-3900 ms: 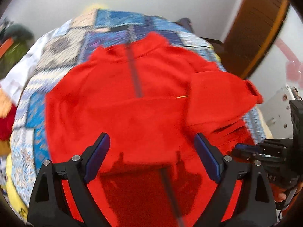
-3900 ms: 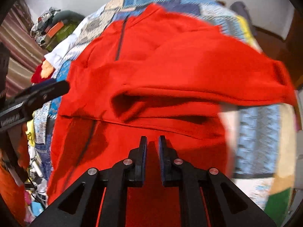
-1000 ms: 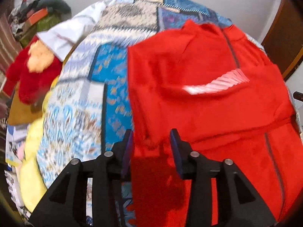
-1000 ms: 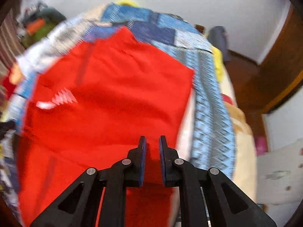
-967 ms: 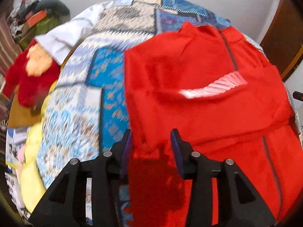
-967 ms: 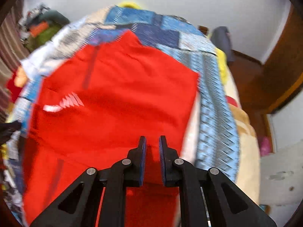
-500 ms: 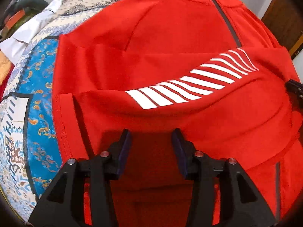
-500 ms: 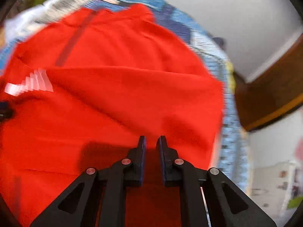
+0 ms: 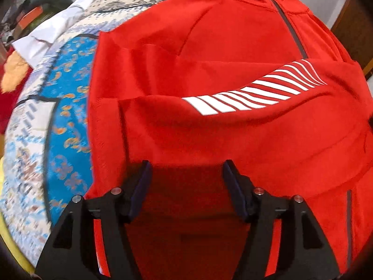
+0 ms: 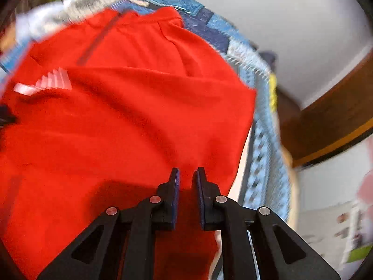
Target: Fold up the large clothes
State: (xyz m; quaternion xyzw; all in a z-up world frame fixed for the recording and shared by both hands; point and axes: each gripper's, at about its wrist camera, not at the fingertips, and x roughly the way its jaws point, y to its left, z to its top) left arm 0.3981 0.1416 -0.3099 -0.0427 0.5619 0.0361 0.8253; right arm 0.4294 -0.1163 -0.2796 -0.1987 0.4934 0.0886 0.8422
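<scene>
Left wrist view: a red zip jacket [image 9: 209, 58] is seen spread on a bed covered by a blue patchwork quilt [image 9: 67, 107]. A sleeve [image 9: 233, 126] is laid across the jacket's body, and a white striped graphic [image 9: 254, 91] is printed on it; no lettering or brand can be read. A dark zipper [image 9: 291, 25] is seen running down from the collar at the far end. No container is shown. The left gripper [image 9: 186, 175] is held just above the near part of the jacket, its jaws apart and opening; red fabric is seen between and below them, but the pads are not pressed on it. A white cloth [image 9: 46, 35] is seen on the quilt's far left edge, with an orange and red soft thing [image 9: 11, 79] beside it, too blurred to name.

Right wrist view: the picture is blurred. The same jacket [image 10: 128, 105] fills the left and centre, its right edge lying near the quilt's [image 10: 263, 140] side. The striped graphic [image 10: 44, 84] is seen far left. The right gripper [image 10: 186, 177] is held at the jacket's near right part, jaws almost together, with red fabric pinched in the narrow gap. A wooden door frame [image 10: 331, 123] is seen at right.
</scene>
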